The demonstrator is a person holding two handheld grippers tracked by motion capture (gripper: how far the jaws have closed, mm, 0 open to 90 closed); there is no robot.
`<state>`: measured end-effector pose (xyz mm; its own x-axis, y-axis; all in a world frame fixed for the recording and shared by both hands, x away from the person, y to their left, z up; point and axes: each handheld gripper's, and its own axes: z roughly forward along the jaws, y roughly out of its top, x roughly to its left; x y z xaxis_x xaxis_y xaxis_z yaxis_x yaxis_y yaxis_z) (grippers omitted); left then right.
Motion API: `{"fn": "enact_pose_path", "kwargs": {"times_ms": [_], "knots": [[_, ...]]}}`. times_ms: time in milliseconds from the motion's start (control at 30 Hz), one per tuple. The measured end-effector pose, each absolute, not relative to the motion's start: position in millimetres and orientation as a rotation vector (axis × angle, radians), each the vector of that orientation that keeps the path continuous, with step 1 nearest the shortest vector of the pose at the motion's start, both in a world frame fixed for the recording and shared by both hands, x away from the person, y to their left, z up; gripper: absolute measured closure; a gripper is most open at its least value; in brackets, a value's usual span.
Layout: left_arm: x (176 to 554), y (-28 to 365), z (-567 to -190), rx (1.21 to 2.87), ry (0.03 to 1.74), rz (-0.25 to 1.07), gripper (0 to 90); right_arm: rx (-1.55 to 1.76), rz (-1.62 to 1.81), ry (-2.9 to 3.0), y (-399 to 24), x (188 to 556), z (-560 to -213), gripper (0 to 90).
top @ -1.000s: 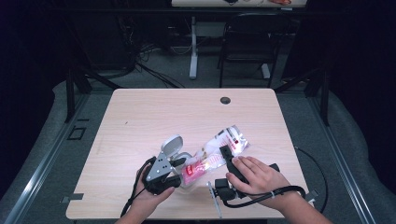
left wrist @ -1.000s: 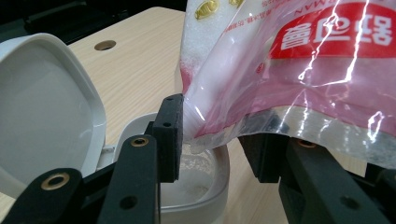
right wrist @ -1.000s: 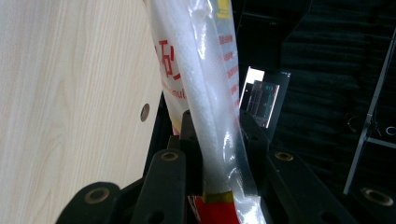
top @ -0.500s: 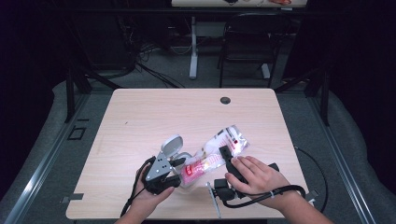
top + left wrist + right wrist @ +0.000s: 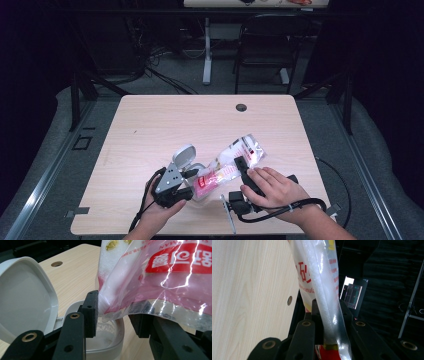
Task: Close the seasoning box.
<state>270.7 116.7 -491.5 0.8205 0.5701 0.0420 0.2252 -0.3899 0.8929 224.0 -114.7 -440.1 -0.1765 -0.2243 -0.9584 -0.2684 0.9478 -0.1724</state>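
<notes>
High view: right gripper (image 5: 241, 167) clamps bag (image 5: 235, 162) over lidded container (image 5: 192, 172) — left gripper (image 5: 192, 172) parted, blocked.

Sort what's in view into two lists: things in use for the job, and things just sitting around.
In use:
bag of white grains
white container with its lid open
left gripper
right gripper, shut on the bag

Sitting around:
table
chair
floor cables

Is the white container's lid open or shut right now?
Open. The lid stands flipped back behind the white container, and the bag's corner hangs over its uncovered mouth.
</notes>
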Motion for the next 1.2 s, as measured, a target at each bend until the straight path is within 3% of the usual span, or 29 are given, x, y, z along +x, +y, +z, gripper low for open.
{"fn": "enact_pose_path", "kwargs": {"times_ms": [1200], "knots": [[271.7, 117.6, -489.2, 1.960, 0.593, 0.400, 63.1, -0.389, 0.006, 1.774, -110.8, 223.9, -430.7, 81.9]]}}
